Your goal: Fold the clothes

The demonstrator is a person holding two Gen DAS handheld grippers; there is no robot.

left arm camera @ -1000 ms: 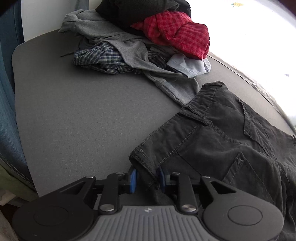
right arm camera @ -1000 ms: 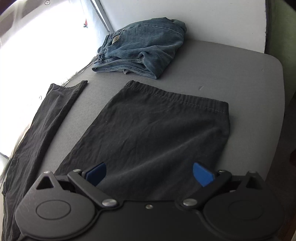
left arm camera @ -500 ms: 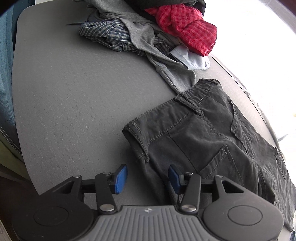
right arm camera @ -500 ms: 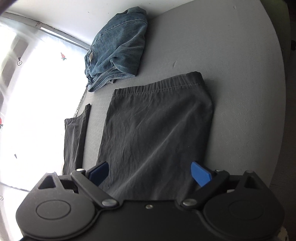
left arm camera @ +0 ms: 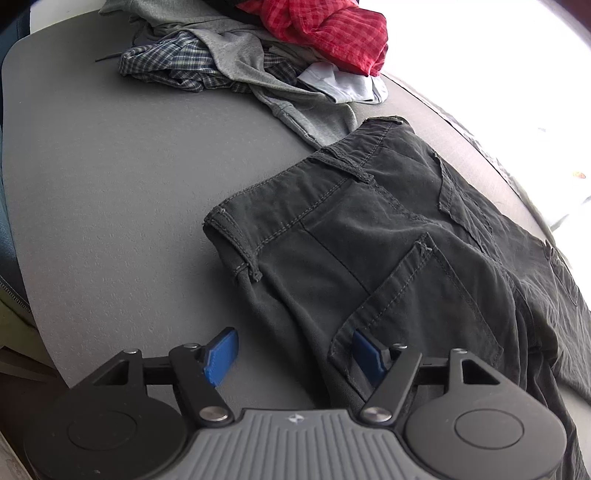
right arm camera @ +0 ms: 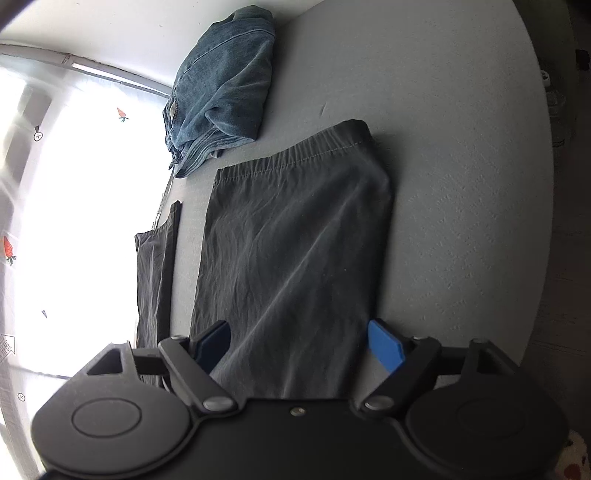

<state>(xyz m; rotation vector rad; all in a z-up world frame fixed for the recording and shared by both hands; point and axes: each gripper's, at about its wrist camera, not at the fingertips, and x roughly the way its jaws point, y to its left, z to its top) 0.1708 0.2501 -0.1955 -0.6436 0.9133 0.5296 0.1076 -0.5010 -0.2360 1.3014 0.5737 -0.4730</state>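
Note:
Dark grey cargo trousers [left arm camera: 388, 236] lie flat on the grey table [left arm camera: 110, 184], waistband toward the clothes pile. My left gripper [left arm camera: 295, 354] hovers at the near waist corner with its jaws opening; the trousers' edge lies loosely between the blue pads [left arm camera: 221, 354] without being pinched. In the right wrist view one trouser leg [right arm camera: 295, 240] stretches away to its hem, and the other leg [right arm camera: 155, 266] lies to its left. My right gripper [right arm camera: 299, 347] straddles the near part of that leg, jaws closing, with the pads [right arm camera: 386, 345] at the cloth's sides and not pressing it.
A pile of unfolded clothes sits at the far end: a red checked shirt [left arm camera: 332, 29], a grey garment [left arm camera: 236, 55], a blue plaid shirt [left arm camera: 173, 62]. Folded blue jeans [right arm camera: 221, 88] lie beyond the leg hem. A bright window runs along one table edge.
The left gripper let go of the waistband corner, opened and drew back a little. The right gripper rolled and sank toward the trouser leg, its jaws narrowing.

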